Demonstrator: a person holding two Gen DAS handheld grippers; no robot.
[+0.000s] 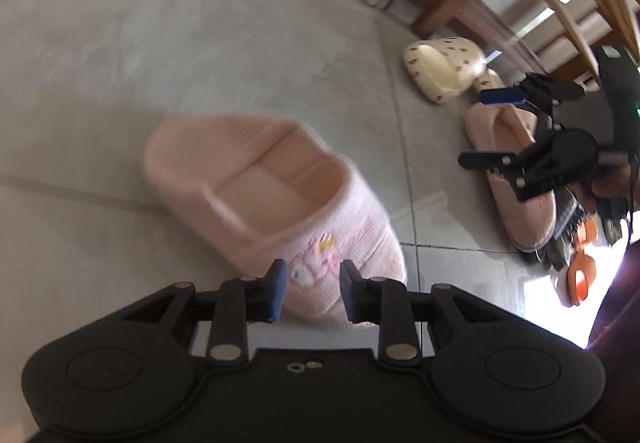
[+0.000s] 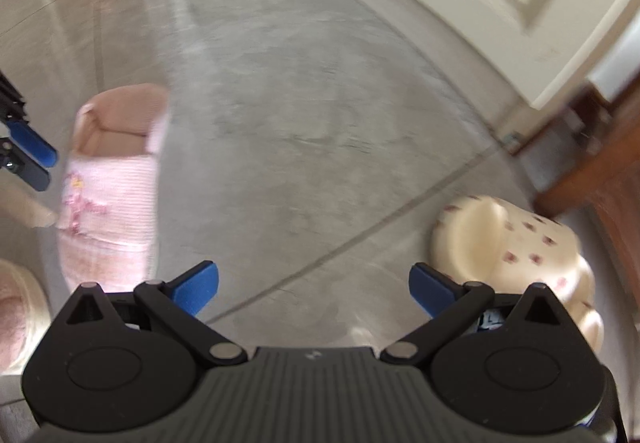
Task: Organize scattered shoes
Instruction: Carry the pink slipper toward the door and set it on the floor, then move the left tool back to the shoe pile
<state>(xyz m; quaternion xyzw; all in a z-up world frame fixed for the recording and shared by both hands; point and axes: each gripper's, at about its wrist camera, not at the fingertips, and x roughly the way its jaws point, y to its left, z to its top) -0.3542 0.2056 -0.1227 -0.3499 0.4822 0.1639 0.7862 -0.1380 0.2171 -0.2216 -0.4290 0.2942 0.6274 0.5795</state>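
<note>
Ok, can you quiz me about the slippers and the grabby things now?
1. True or false: the right gripper holds a slipper.
2. Which slipper lies just in front of the left gripper? A: pink. B: cream with spots. C: orange.
3. How many pink slippers show in the left wrist view?

Key
1. False. Its fingers stand wide apart over bare floor.
2. A, the pink slipper.
3. Two. The second pink slipper lies under the right gripper.
</note>
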